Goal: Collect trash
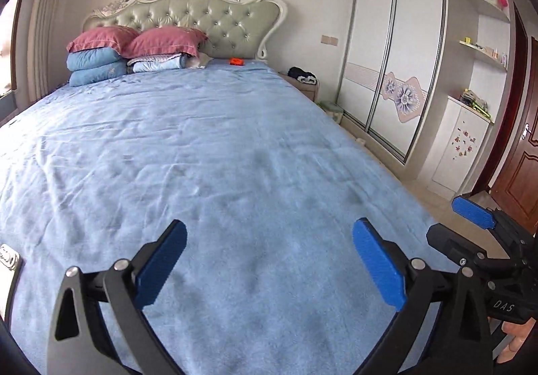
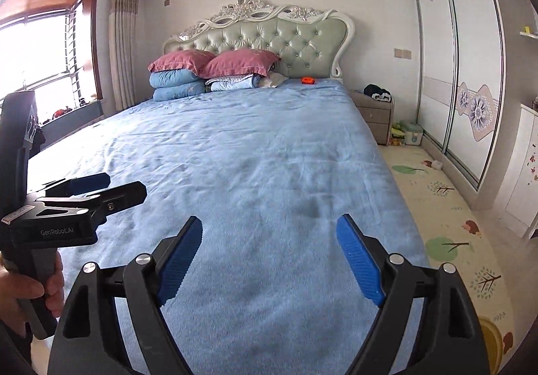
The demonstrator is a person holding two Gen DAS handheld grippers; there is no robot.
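Observation:
My left gripper [image 1: 270, 228] stands open over the foot of a bed with a blue sheet [image 1: 201, 156], nothing between its blue pads. My right gripper [image 2: 270, 223] is open too and empty, over the same end of the bed. Each shows in the other's view: a right pad [image 1: 472, 213] at the right edge, and a left pad [image 2: 89, 181] at the left edge, with a hand [image 2: 30, 280] on the handle. A small orange object [image 1: 236, 61] [image 2: 307, 80] lies far off on the sheet by the headboard. A small white item [image 2: 437, 164] lies on the floor.
Pink pillows [image 2: 242, 62] and folded blue bedding [image 2: 178, 82] are stacked at the head. A nightstand [image 2: 373, 112] with dark clothes and a pale green box [image 2: 412, 134] stand right of the bed. A patterned play mat [image 2: 447, 207] runs along the sliding wardrobe [image 2: 470, 72].

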